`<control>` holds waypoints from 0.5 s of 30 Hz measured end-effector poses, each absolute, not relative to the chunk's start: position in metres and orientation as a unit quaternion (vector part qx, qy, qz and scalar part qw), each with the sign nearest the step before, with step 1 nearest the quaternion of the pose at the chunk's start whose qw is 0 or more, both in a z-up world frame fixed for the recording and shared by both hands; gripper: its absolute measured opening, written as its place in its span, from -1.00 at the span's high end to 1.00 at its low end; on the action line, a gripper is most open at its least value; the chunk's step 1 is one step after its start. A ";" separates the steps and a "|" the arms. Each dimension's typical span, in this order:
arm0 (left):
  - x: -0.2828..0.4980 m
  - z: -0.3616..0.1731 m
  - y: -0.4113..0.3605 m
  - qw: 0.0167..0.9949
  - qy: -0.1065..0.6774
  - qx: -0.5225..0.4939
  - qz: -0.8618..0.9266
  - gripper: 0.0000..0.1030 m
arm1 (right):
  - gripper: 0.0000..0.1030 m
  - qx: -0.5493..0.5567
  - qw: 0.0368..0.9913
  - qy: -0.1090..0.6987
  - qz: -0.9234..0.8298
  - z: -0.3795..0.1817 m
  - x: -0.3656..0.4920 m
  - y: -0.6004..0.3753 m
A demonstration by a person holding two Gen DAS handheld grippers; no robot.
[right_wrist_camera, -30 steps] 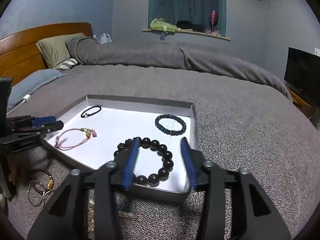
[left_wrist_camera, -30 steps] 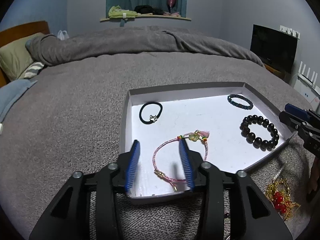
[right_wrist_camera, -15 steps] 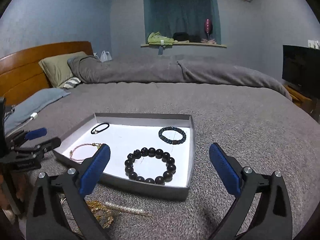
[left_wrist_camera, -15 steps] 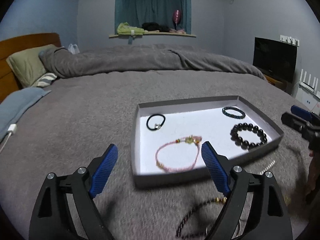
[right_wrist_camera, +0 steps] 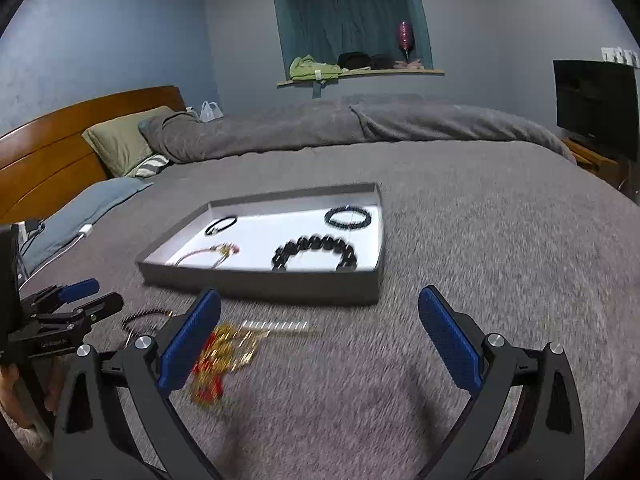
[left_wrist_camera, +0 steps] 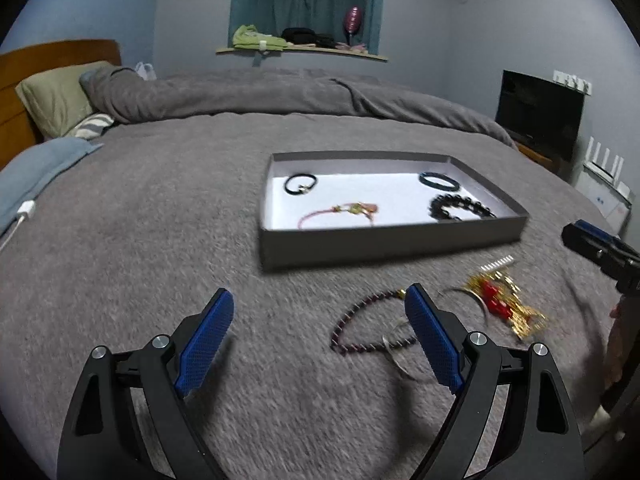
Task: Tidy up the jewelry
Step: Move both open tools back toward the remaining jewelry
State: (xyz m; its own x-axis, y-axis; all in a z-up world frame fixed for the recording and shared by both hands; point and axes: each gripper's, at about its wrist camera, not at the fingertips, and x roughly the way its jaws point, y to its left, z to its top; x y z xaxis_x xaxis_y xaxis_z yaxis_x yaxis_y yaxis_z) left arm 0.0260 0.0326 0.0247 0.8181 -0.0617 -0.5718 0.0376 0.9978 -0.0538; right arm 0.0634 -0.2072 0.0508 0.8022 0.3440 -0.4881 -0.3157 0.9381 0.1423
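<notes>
Now, left gripper (left_wrist_camera: 316,334): jaws spread wide after just opening, nothing between them, hovering over the grey bedspread (left_wrist_camera: 160,240).
Right gripper (right_wrist_camera: 320,336): jaws gaping too, just opened, nothing between the pads.
Tray (left_wrist_camera: 392,246): grey box on the bed, holding four pieces.
Inside: black hair tie (left_wrist_camera: 301,183), pink cord bracelet (left_wrist_camera: 340,214), dark beaded bracelet (left_wrist_camera: 460,208), small dark-blue bracelet (left_wrist_camera: 439,180).
Outside, in front of the tray: dark red bead strand (left_wrist_camera: 360,328) beside the left gripper's right finger; gold-and-red ornament (left_wrist_camera: 504,304) near it.
</notes>
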 end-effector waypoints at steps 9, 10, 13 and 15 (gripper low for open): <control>0.004 0.019 0.017 0.949 0.303 -0.003 -0.084 -0.70 | -0.90 -0.003 0.940 0.262 0.217 0.040 0.026 -0.189; 0.003 0.018 0.016 0.949 0.304 -0.002 -0.087 -0.70 | -0.90 -0.006 0.939 0.263 0.221 0.040 0.024 -0.187; 0.003 0.017 0.014 0.947 0.306 0.001 -0.102 -0.68 | -0.88 -0.015 0.932 0.274 0.235 0.035 0.024 -0.179; 0.003 0.015 0.011 0.945 0.307 0.005 -0.111 -0.67 | -0.75 -0.021 0.928 0.281 0.244 0.031 0.023 -0.173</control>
State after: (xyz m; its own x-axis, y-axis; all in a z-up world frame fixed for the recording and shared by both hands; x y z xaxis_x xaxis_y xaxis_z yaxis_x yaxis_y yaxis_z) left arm 0.0032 0.0108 0.0155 0.7871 -0.2066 -0.5812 0.2134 0.9753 -0.0578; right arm 0.0230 -0.1732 0.0314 0.7227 0.4420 -0.5314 -0.4650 0.8797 0.0992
